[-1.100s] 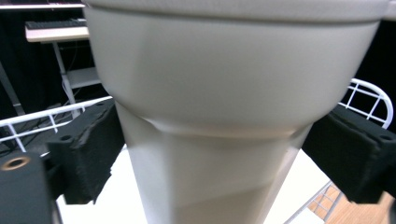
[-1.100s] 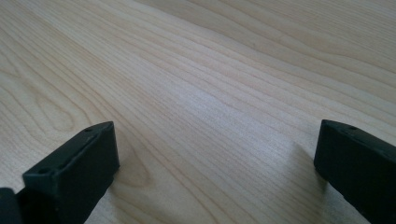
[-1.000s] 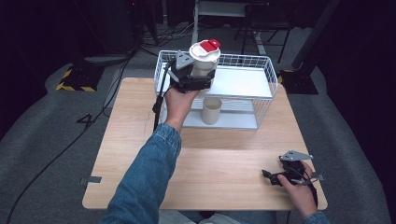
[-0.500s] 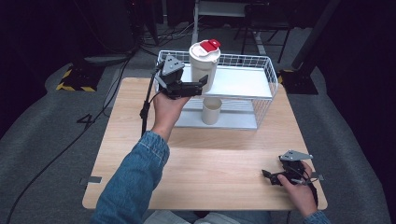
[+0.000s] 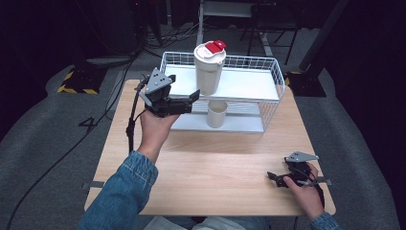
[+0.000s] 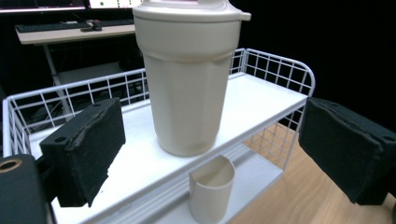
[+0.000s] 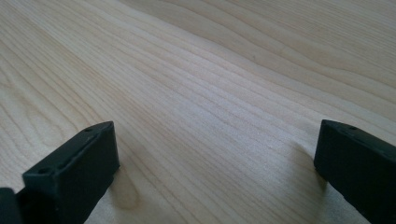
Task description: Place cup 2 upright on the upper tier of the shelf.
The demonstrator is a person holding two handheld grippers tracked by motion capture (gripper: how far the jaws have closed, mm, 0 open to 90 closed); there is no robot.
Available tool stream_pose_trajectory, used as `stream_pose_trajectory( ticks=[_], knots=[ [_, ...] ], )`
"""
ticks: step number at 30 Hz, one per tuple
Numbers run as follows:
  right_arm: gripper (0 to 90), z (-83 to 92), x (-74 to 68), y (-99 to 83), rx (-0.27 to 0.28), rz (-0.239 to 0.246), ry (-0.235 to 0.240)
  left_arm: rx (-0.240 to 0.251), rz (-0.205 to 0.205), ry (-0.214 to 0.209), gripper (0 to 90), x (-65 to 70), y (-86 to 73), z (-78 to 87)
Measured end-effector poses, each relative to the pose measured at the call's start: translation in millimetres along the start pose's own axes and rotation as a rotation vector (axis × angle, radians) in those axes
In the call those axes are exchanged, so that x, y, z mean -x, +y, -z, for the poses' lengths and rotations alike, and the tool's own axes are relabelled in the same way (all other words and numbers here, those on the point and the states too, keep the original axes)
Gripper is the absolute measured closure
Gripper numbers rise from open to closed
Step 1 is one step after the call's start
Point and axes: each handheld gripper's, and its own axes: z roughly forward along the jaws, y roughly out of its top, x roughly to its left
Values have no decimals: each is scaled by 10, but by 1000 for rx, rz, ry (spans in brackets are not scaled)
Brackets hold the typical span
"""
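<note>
A tall cream tumbler (image 5: 209, 69) with a red-flapped lid stands upright on the top shelf of a white wire rack (image 5: 249, 84). Below it, a small cream cup (image 5: 216, 114) sits on the lower shelf. My left gripper (image 5: 194, 100) hovers to the left of the tumbler, apart from it and pointing at it. Its jaws have just been closing, with nothing between them. In the left gripper view the tumbler (image 6: 187, 84) and cup (image 6: 211, 189) stand beyond the open pads (image 6: 84, 154). My right gripper (image 5: 273, 178) rests open on the table (image 5: 215, 163) at the front right.
The rack (image 6: 261, 100) takes up the back of the wooden table, and its wire rim stands around the top shelf. Bare wood (image 7: 210, 70) lies between the right gripper's jaws. Cables and dark floor surround the table.
My left gripper has drawn back from the tumbler, moving left and towards the table's front. The tumbler stays on the top shelf. The right gripper has not moved.
</note>
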Motion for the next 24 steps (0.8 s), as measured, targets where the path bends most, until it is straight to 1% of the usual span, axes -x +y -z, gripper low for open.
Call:
stream_pose_trajectory(
  ticks=[2, 10, 12, 16, 19, 21, 24],
  knots=[
    [1, 0, 0, 0, 0, 0, 0, -4, 8, -11, 80, 13, -40, 77],
    [1, 0, 2, 2, -2, 2, 1, -18, 1, -29, 88, 67, -168, 351],
    [1, 0, 2, 2, -2, 2, 1, -20, -8, -30, 90, 82, -201, 419],
    [1, 0, 2, 2, -2, 2, 1, -26, -36, -28, 91, 115, -282, 557],
    [1, -1, 2, 2, -1, 2, 1, -26, -65, -24, 91, 134, -367, 659],
    [1, -1, 2, 2, -1, 2, 1, -47, -97, -20, 94, 137, -423, 702],
    [1, -1, 2, 2, -1, 2, 1, -65, -119, -13, 96, 149, -513, 766]
  ],
)
